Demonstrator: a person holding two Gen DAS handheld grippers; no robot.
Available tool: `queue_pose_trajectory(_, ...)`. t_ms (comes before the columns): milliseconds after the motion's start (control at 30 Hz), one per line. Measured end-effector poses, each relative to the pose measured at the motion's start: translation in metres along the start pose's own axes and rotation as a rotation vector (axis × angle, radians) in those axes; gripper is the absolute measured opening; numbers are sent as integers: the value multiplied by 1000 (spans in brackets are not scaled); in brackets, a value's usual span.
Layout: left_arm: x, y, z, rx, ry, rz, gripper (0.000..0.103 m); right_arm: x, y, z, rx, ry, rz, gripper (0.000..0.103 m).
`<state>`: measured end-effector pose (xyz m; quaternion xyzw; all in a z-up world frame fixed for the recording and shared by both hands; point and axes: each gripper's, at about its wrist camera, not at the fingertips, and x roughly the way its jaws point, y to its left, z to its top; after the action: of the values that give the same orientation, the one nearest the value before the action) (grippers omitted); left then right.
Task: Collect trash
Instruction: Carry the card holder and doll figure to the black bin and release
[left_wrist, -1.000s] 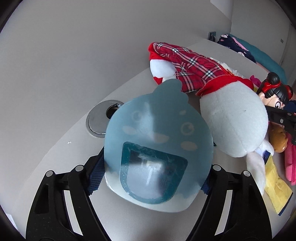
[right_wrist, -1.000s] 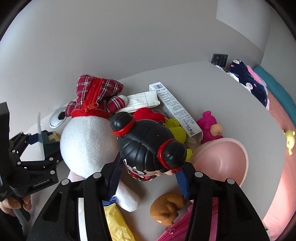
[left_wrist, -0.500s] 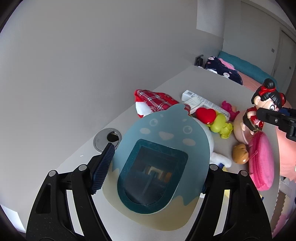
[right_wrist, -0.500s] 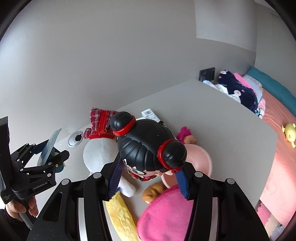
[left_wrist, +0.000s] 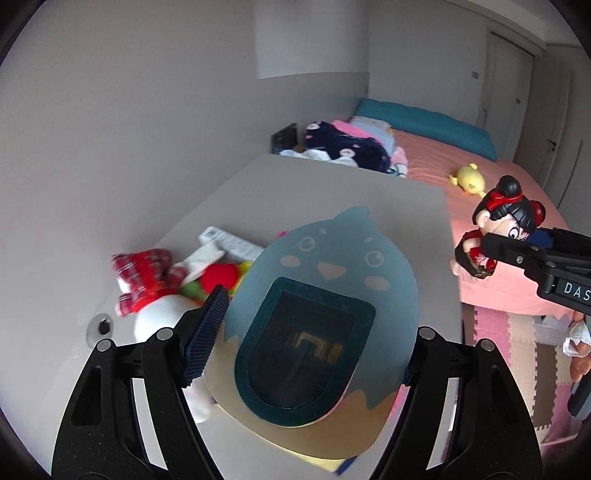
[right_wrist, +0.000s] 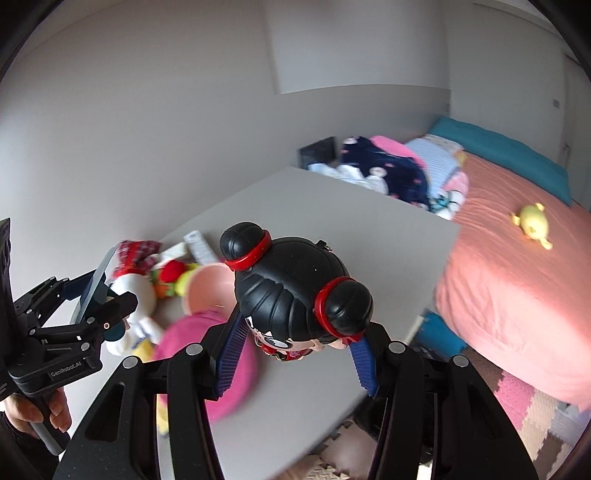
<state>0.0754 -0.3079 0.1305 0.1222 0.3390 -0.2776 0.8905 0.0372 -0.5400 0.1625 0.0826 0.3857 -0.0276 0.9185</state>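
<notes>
I had the left gripper (left_wrist: 310, 343) raised above the surface (left_wrist: 332, 199), its jaws pinching a flat blue card (left_wrist: 321, 317) shaped like a cartoon creature, with a dark window in its lower half. The card stood upright between the blue pads (left_wrist: 205, 332), and its face filled the middle of the left wrist view. In the right wrist view the same card (right_wrist: 94, 286) showed edge-on in that gripper (right_wrist: 92, 295), with my hand (right_wrist: 35, 410) wrapped round the handle below.

My right gripper (right_wrist: 299, 343) was also up in the air, jaws clamped on the head of a doll figurine (right_wrist: 295, 291) with black hair in two buns tied with red bands. From the left side I could see the figurine (left_wrist: 495, 236) hanging face-out past the edge of the surface, in front of the bed (left_wrist: 491, 206).

Down on the surface lay a heap of things close together against the wall: a white plush toy with a red plaid hat (left_wrist: 147, 291), a red and green soft toy (left_wrist: 218, 275) just beside it, and a long white box (left_wrist: 229, 240) behind them. The right wrist view added a pale pink bowl (right_wrist: 208, 286) next to the soft toy and a bright pink pouch (right_wrist: 207, 354), blurred, near the front edge.

A pile of dark and pink clothes (right_wrist: 388, 173) sat at the far corner, where surface and bed met. A small yellow toy (right_wrist: 532, 223) rested on the salmon bedspread, and foam floor mats (left_wrist: 517, 350) showed below.
</notes>
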Motion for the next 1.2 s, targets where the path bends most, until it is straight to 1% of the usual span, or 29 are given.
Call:
queue_pose_trajectory(167, 30, -89, 20, 111, 24, -133, 73, -19, -78, -15, 91, 6, -91, 54)
queue_pose_trajectory(333, 54, -165, 24, 211, 60, -238, 73, -25, -151, -32, 193, 42, -171, 54)
queue_pose_trajectory(533, 89, -234, 21, 287, 126, -311, 74, -18, -219, -46, 291, 80, -243, 54)
queue_pose_trajectory(633, 107, -257, 17, 306, 165, -330, 74, -9, -247, -51, 318, 114, -246, 54)
queue_pose_trajectory(667, 113, -265, 16, 319, 181, -338, 76, -6, -254, -51, 324, 130, -239, 56)
queue_pose_trajectory(700, 118, -273, 15, 337, 199, -337, 89, -4, -263, -51, 342, 132, -248, 65)
queue_pose_trajectory(733, 121, -279, 14, 346, 199, -313, 98, -5, -268, -52, 360, 121, -278, 79)
queue_pose_trajectory(767, 123, -283, 13, 347, 181, -288, 97, -8, -272, -52, 371, 105, -308, 82)
queue_pose_trajectory(833, 126, -285, 12, 341, 186, -280, 97, -17, -277, -53, 374, 72, -328, 84)
queue_pose_trajectory(900, 132, -281, 13, 322, 207, -289, 97, -19, -280, -52, 367, 63, -338, 84)
queue_pose_trajectory(1000, 133, -272, 15, 288, 206, -292, 97, -19, -276, -51, 330, 68, -350, 84)
queue_pose_trajectory(1200, 132, -253, 18, 250, 210, -275, 97, -12, -266, -51, 320, 79, -316, 84)
